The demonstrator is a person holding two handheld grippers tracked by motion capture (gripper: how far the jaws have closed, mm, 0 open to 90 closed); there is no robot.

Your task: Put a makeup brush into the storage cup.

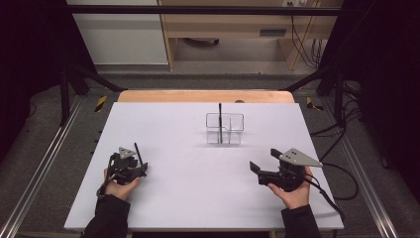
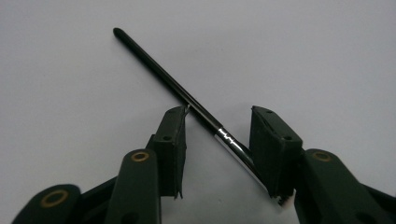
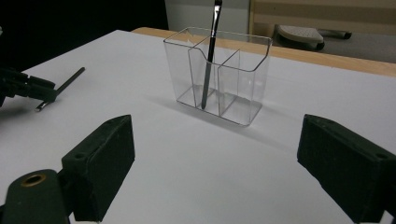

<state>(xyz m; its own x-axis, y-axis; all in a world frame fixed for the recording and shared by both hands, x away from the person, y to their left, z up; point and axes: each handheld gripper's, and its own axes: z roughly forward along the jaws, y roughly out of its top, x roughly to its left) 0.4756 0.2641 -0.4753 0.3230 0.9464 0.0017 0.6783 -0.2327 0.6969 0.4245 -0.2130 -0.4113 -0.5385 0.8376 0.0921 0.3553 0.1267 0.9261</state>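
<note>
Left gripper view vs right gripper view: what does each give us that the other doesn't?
Left gripper view alone: the silver ferrule of the black brush lying on the table between the left gripper's open jaws.

Right gripper view alone: the clear organizer with a second brush standing in a compartment, beyond the open right gripper.

Both: the lying brush, the left gripper, the white table.
</note>
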